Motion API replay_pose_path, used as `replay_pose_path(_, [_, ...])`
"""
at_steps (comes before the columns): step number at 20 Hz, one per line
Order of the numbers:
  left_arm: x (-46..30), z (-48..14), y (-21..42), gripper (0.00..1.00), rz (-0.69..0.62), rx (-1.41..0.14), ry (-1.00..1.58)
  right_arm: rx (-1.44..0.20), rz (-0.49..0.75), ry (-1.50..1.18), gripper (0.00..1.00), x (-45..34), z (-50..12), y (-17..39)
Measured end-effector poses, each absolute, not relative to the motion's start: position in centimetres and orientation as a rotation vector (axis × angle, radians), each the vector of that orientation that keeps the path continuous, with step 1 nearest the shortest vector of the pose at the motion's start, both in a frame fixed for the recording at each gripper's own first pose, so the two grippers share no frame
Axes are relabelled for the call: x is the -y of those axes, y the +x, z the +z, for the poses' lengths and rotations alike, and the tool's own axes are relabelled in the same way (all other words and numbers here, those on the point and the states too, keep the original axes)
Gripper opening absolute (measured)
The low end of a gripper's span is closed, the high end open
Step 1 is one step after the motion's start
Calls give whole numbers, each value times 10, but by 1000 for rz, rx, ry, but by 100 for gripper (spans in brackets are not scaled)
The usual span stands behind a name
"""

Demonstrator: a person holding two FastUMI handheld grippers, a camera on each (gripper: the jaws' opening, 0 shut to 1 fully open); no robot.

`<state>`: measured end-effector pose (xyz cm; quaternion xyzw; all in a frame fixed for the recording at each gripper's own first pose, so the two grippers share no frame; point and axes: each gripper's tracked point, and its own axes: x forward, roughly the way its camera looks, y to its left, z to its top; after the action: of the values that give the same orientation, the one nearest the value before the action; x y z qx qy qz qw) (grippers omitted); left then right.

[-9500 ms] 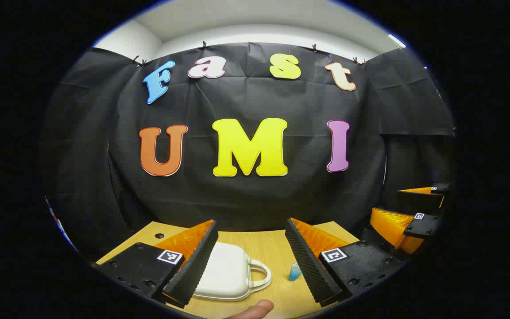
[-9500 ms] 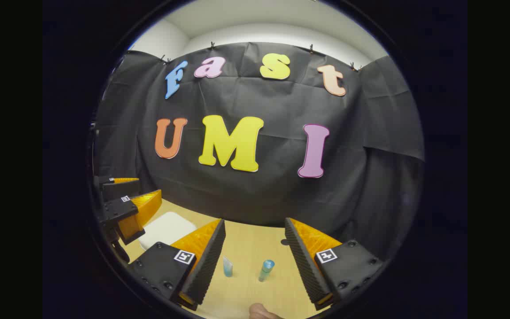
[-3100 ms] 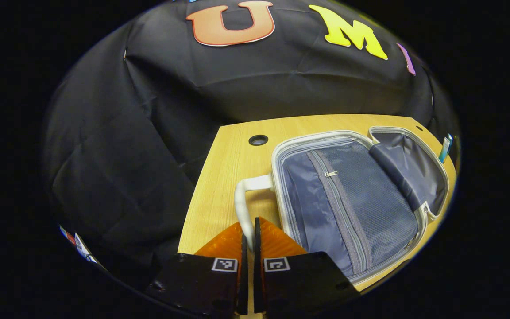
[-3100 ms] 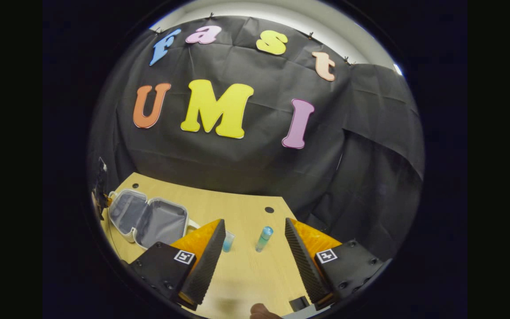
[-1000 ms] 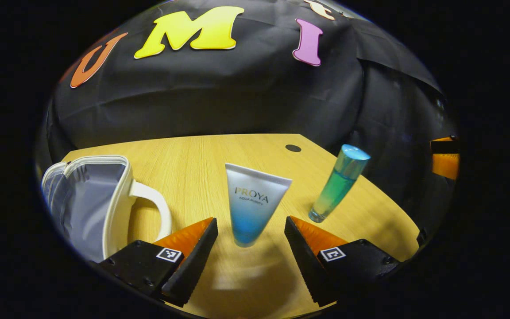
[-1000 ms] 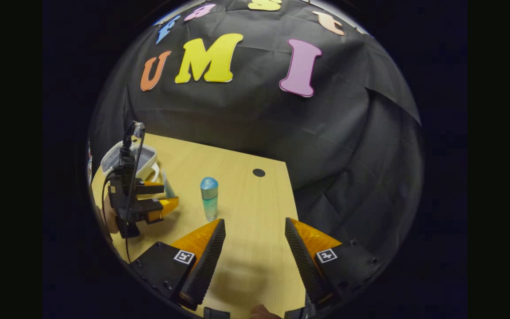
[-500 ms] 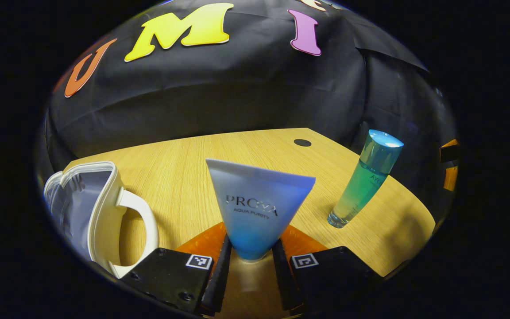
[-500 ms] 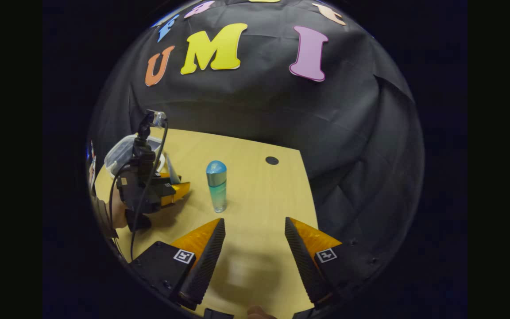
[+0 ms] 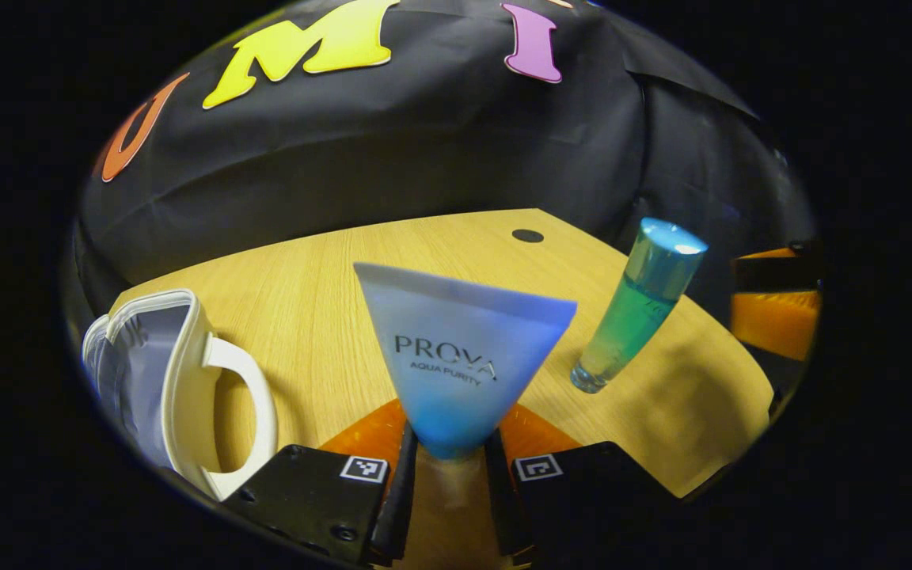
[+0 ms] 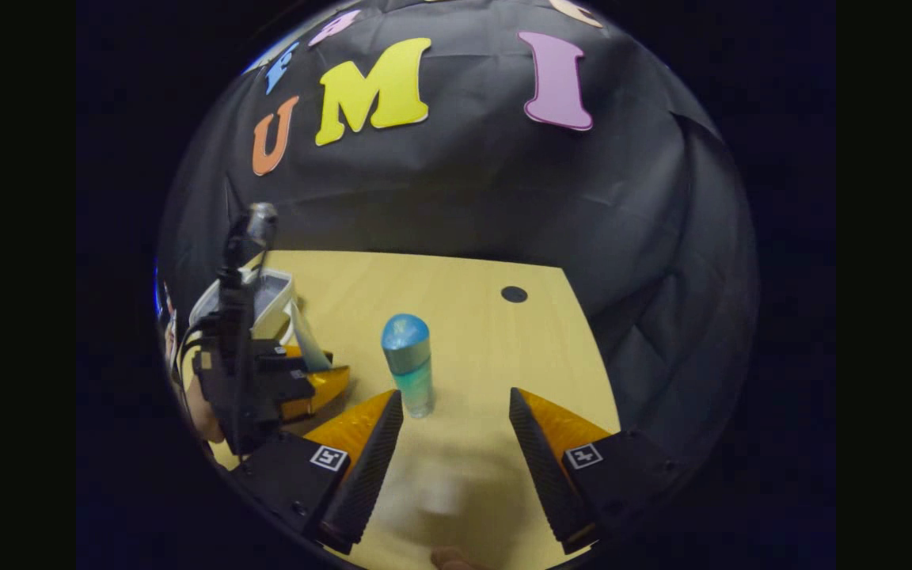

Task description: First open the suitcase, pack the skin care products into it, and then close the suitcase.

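A: Which step is in hand?

B: Packing, I'd say. The suitcase (image 9: 179,380) lies open at the left of the tabletop (image 9: 321,293), and the left gripper (image 9: 448,467) pinches the narrow lower end of the tube (image 9: 456,356), which stands with its flat wide end up.

A: And the other side?

B: The right gripper (image 10: 452,439) is spread wide with nothing between its fingers, and the bottle (image 10: 408,364) stands upright just ahead of its left finger.

A: What does the next move call for?

B: Probably lifting the tube clear and carrying it left over the suitcase rim without knocking the bottle beside it.
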<state>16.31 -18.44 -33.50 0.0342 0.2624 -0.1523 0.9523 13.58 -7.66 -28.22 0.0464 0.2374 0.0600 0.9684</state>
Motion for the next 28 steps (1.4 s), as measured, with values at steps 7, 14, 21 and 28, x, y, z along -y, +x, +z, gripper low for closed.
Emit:
replay_pose_path(7, [147,-244,131,45,-268,-465,91,-482,135,127,81,42,-305,188])
replay_pose_path(14, [82,-188,97,39,-194,-430,78,-513,51,112,42,39,-318,204])
replay_pose_path(21, [-28,-194,73,43,-58,-469,74,-530,23,106,39,3,-275,158])
replay_pose_path(28, [-91,-246,95,39,-8,-554,20,-486,59,110,36,-74,-208,107])
